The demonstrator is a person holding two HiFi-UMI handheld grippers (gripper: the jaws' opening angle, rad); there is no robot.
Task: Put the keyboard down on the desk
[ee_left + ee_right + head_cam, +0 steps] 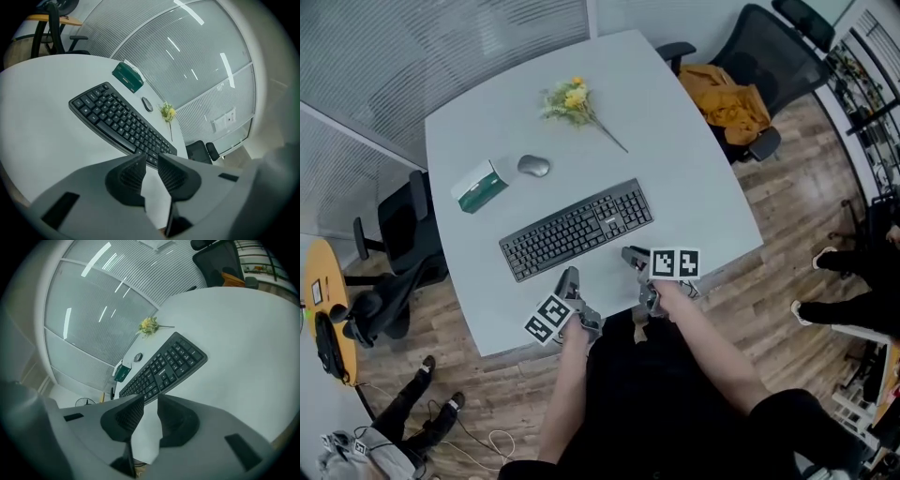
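Left gripper view looks along the left hand-held gripper [151, 157]. Its jaws stand narrowly apart with nothing between them, only bare surface beyond the tips. The right hand-held gripper [150, 398] is the same: a slim gap, empty. In the head view both sit at the near edge of the bench [703, 202], just short of the keyboard [577, 228], and I can see no contact with it. The keyboard lies flat on the bench, well inside the edges and set at an angle, its right end farther from the person. Judged from this, the task's goal looks met.

The main risk comes from the hand-held grippers being so near the keyboard's front edge. A forward nudge of either tip would catch its near rim and slide or turn it across the smooth top. A hard push would send it toward the mouse [533, 166] and the green box [481, 185], which sit just behind its left end. The flower sprig [572, 101] lies farther back and is at little risk. A re-grasp with jaws this narrow would probably not take the keyboard's edge and would bump it instead. A careless pull back could also knock the low-held grippers against the bench edge.
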